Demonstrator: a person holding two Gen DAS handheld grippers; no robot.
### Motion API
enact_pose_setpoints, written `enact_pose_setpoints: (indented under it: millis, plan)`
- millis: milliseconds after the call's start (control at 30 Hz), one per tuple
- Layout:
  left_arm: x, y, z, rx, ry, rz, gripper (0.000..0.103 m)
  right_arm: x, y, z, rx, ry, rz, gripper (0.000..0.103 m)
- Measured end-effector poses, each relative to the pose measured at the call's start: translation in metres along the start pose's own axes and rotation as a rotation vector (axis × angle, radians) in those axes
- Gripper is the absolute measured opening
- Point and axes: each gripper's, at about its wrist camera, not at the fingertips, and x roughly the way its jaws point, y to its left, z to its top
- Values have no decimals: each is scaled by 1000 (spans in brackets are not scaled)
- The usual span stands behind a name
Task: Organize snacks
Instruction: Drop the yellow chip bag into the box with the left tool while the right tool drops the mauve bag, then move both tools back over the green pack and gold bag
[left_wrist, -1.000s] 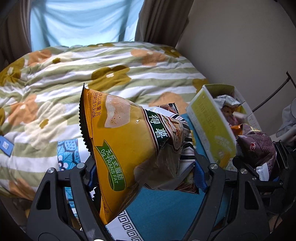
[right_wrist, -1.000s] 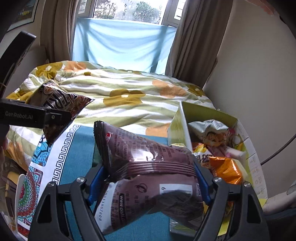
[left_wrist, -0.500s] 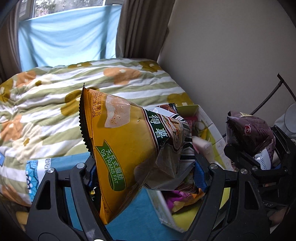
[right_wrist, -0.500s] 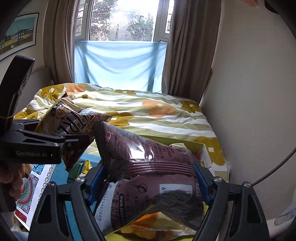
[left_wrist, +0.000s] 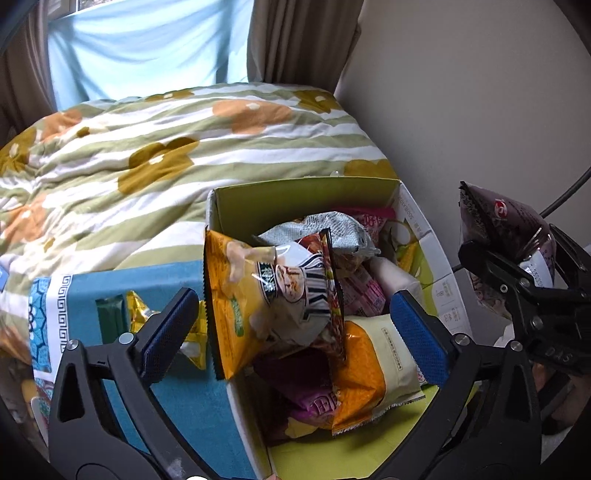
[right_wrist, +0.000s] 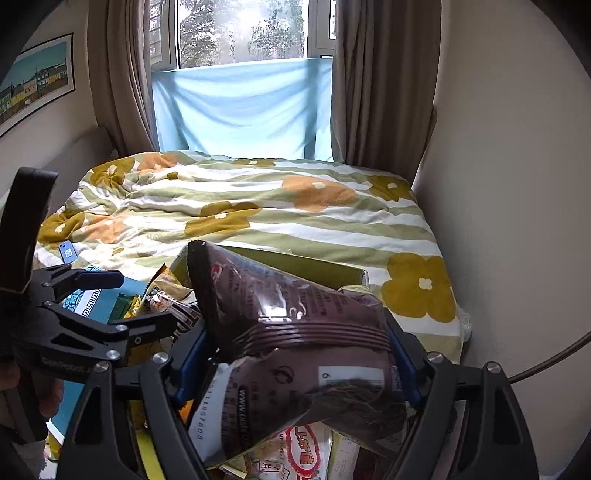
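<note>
My left gripper (left_wrist: 291, 332) is open above a green cardboard box (left_wrist: 306, 192). A yellow chip bag (left_wrist: 266, 295) hangs loose between the fingers and drops onto the box's left wall. The box holds several snack packs, among them an orange and cream pack (left_wrist: 373, 373). My right gripper (right_wrist: 295, 369) is shut on a dark brown snack bag (right_wrist: 295, 332) above the same box. That bag also shows at the right edge of the left wrist view (left_wrist: 506, 229).
The box stands on a blue patterned cloth (left_wrist: 162, 280) on a bed with a flowered striped quilt (left_wrist: 147, 155). Small yellow and green packets (left_wrist: 136, 314) lie on the cloth left of the box. A wall is close on the right.
My left gripper has moved over the box and opened, and the yellow chip bag has slipped from it. My right gripper has carried the brown bag over the box.
</note>
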Motion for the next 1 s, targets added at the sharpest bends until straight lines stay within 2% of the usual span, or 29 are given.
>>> enact_pose_setpoints:
  millis: [333, 433, 500, 633, 800, 1000]
  plan:
    - [-17, 17, -22, -47, -17, 22, 102, 19, -17, 5, 30, 30, 54, 83]
    - [-21, 22, -28, -52, -20, 47, 102, 27, -13, 4, 15, 23, 44, 93]
    - [-26, 28, -34, -58, -21, 63, 102, 27, -11, 2, 16, -9, 59, 103]
    - [-28, 37, -50, -90, -4, 69, 102, 17, -12, -5, 52, -78, 114, 103]
    - [-35, 44, -63, -116, -2, 80, 102, 9, -2, -14, 5, -60, 96, 103]
    - [-60, 50, -68, -125, -35, 124, 102, -5, 7, -9, 1, -65, 104, 103]
